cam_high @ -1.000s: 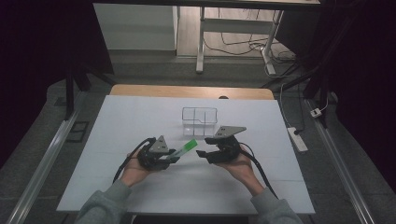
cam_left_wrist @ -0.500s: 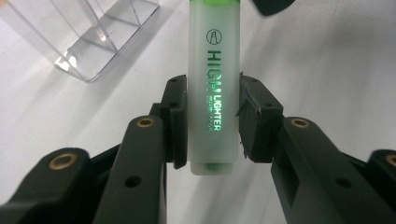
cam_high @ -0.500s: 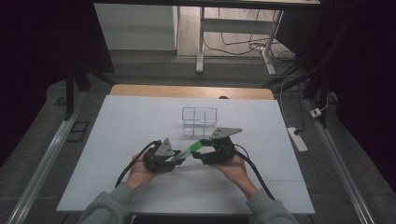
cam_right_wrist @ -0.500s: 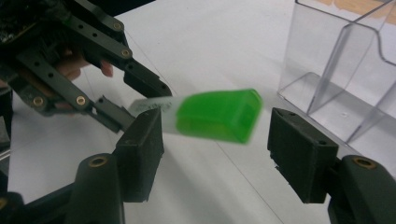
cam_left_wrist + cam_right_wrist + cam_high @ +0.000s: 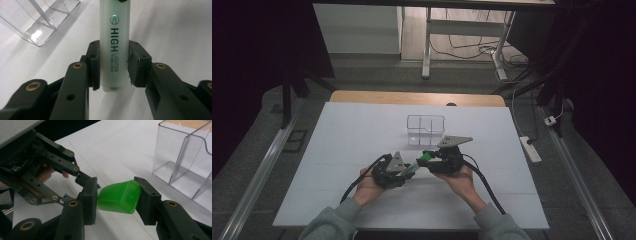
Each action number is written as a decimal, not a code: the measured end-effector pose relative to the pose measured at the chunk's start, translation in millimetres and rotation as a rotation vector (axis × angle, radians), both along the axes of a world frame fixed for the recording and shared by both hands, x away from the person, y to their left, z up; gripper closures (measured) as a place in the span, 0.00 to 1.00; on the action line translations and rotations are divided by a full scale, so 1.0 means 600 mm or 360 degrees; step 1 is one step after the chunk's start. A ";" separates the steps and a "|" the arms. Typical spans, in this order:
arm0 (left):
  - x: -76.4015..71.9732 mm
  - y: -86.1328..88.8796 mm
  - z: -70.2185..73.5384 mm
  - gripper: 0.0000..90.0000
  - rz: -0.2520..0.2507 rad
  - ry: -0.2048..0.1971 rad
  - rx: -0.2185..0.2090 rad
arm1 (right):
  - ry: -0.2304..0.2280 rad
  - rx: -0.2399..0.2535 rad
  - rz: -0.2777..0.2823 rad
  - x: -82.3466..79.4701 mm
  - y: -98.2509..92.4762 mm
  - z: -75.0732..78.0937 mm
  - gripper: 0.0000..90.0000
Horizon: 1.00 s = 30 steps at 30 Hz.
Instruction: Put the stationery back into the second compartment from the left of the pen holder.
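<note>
Two tools grip one highlighter [image 5: 115,45] above a white desk [image 5: 342,145].
Left tool [image 5: 113,67] clamps the barrel, right tool [image 5: 117,197] clamps the green cap [image 5: 118,196]; pulling straight apart should uncap it.

One highlighter [image 5: 114,47] and one green cap [image 5: 119,196] sit near one clear divided organizer [image 5: 425,129]. Two grippers, left gripper [image 5: 408,170] and right gripper [image 5: 430,159], flank it.

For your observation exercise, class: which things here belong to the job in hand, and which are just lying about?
In the job:
highlighter, clamped by the left gripper
its green cap, clamped by the right gripper
clear divided organiser, probably

Lying about:
power strip on the floor
cables beyond the table
</note>
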State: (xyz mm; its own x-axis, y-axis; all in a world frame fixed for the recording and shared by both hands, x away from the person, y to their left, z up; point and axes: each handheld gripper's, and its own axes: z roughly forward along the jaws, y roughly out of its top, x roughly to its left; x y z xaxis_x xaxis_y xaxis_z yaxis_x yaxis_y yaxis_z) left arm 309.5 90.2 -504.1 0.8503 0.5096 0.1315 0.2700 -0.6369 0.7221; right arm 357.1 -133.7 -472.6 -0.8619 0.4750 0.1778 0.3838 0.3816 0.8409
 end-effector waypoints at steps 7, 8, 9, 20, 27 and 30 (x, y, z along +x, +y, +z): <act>0.002 0.000 -0.004 0.70 0.0029 -0.0008 0.0000 | 0.0003 0.0057 0.0089 -0.004 0.002 0.007 0.77; 0.003 0.001 -0.005 0.69 0.0039 -0.0004 -0.0016 | 0.0003 0.0064 0.0102 -0.005 0.002 0.008 0.79; 0.004 0.002 -0.004 0.68 0.0049 0.0000 -0.0028 | 0.0008 0.0067 0.0115 -0.006 0.003 0.008 0.80; 0.005 0.042 0.006 0.47 0.0149 0.0041 -0.0131 | -0.0067 0.0097 0.0088 -0.003 -0.015 0.025 0.82; -0.014 0.104 0.012 0.40 0.0252 0.0074 -0.0183 | -0.0165 0.0182 0.0014 -0.002 -0.044 0.063 0.82; -0.022 0.133 0.014 0.39 0.0295 0.0084 -0.0194 | -0.0197 0.0199 -0.0011 -0.002 -0.052 0.076 0.82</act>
